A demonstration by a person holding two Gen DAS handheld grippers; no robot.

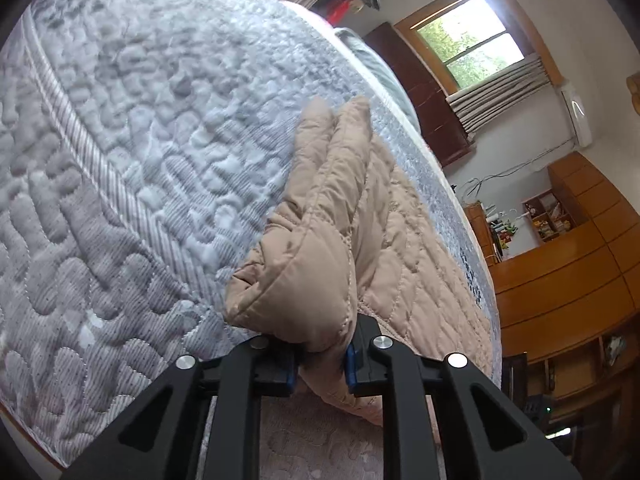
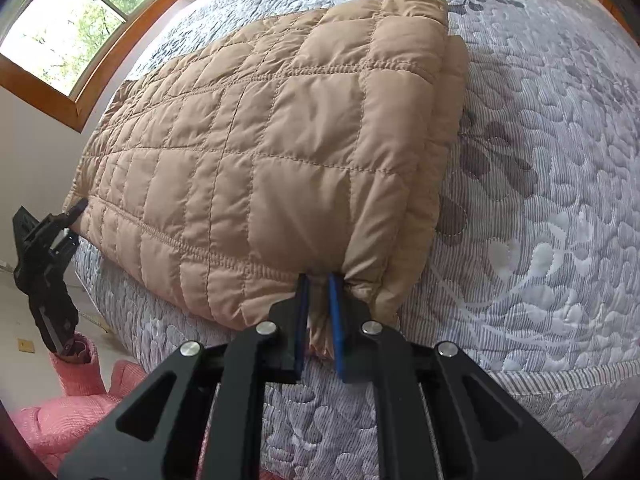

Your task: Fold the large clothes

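Note:
A tan quilted jacket [image 2: 256, 152] lies folded into a thick rectangle on the bed. My right gripper [image 2: 319, 292] is shut on the jacket's near corner. My left gripper [image 1: 321, 350] is shut on another corner of the jacket [image 1: 320, 264], which bunches up between its blue pads. In the right wrist view the left gripper [image 2: 74, 212] shows at the jacket's far left corner, by the bed's edge.
The bed carries a grey and white quilted cover [image 2: 540, 200] with a leaf pattern. A window [image 2: 68, 12] is beyond the bed. Wooden cabinets [image 1: 568, 272] and shelves line one wall. Pink cloth [image 2: 76, 392] lies on the floor beside the bed.

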